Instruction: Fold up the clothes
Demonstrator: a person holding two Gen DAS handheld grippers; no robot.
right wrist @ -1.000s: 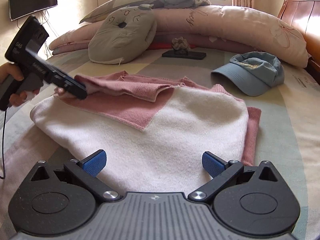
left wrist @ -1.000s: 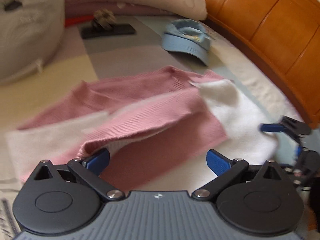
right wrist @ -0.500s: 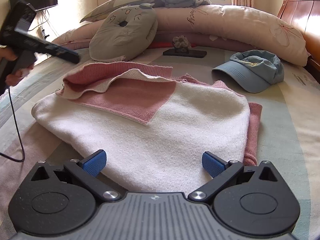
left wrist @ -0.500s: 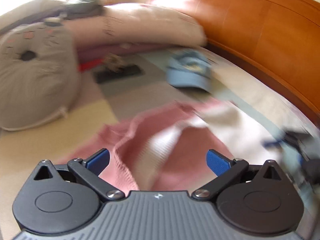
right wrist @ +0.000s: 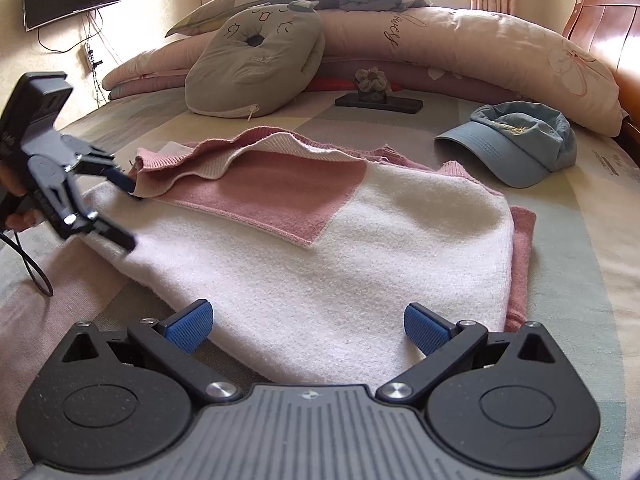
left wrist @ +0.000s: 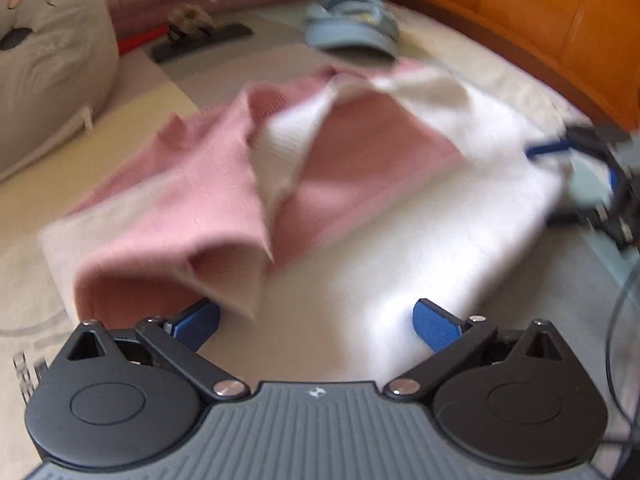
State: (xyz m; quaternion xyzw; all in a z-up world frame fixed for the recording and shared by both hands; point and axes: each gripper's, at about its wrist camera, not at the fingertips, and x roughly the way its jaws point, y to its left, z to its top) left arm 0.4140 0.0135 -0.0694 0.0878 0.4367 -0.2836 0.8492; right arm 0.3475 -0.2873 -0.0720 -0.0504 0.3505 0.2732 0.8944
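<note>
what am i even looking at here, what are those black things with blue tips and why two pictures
There is no robot here. A person holds a hand-held gripper in each hand, and each gripper carries a wide-angle camera looking forward along its two blue-tipped fingers. That gives two pictures: one from the left gripper, one from the right gripper.

Both look over a bed where a pink and white sweater lies partly folded. Further back lie a blue cap, a grey cushion and a dark flat object with something small on it.

In the right camera's picture you also see the left gripper from outside, at the sweater's edge, with part of a hand behind it. Both grippers are open and hold nothing.
</note>
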